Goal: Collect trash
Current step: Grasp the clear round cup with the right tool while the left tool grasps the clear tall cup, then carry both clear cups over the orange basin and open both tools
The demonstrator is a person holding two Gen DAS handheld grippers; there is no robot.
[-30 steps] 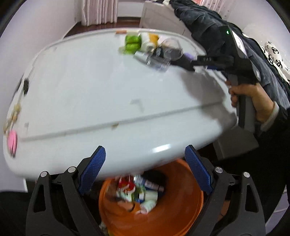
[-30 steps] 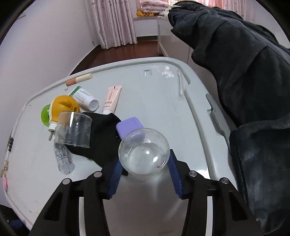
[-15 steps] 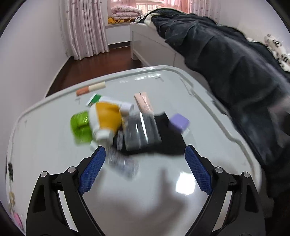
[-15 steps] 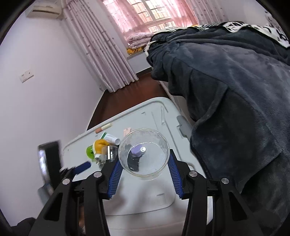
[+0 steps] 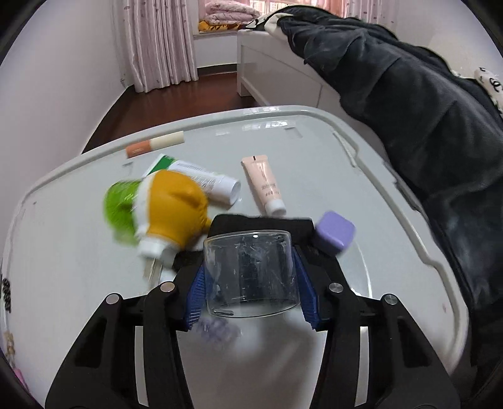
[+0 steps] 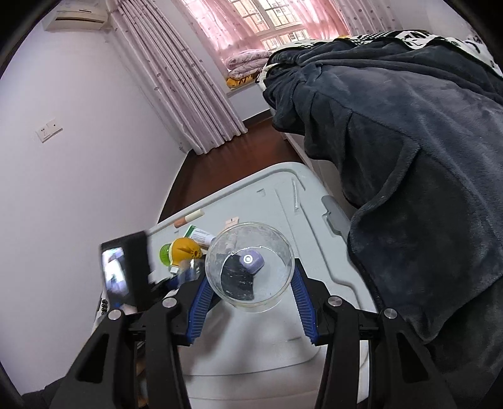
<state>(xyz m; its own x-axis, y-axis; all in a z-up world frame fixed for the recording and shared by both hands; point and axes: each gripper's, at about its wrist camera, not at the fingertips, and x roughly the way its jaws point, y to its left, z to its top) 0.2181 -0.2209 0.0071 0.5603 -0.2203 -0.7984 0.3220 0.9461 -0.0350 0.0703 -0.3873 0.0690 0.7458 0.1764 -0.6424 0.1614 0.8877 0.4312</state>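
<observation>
1. On my left wrist view, the left gripper (image 5: 251, 283) is clamped on a clear plastic cup (image 5: 250, 272) lying on its side, low centre of frame, blue pads against both walls.
2. On the right wrist view, the right gripper (image 6: 250, 277) grips a second clear cup (image 6: 250, 266), seen mouth-on, held well above the worktop (image 6: 283, 330).
3. Only the left view shows the clutter close up: an orange-and-green bottle (image 5: 163, 210) at centre left, blurred; a white tube (image 5: 201, 182) and a pink tube (image 5: 264, 185) above centre; a lip-balm stick (image 5: 155, 144) near the far rim; a purple block (image 5: 334, 231) to the right of the cup; black cloth (image 5: 261, 225) behind it.
4. Only the right view shows the left unit's black housing (image 6: 125, 273) at lower left, the window (image 6: 270, 22) and the air conditioner (image 6: 78, 15) at top.
5. Both views show the dark blanket (image 5: 424, 103) on the right.
</observation>
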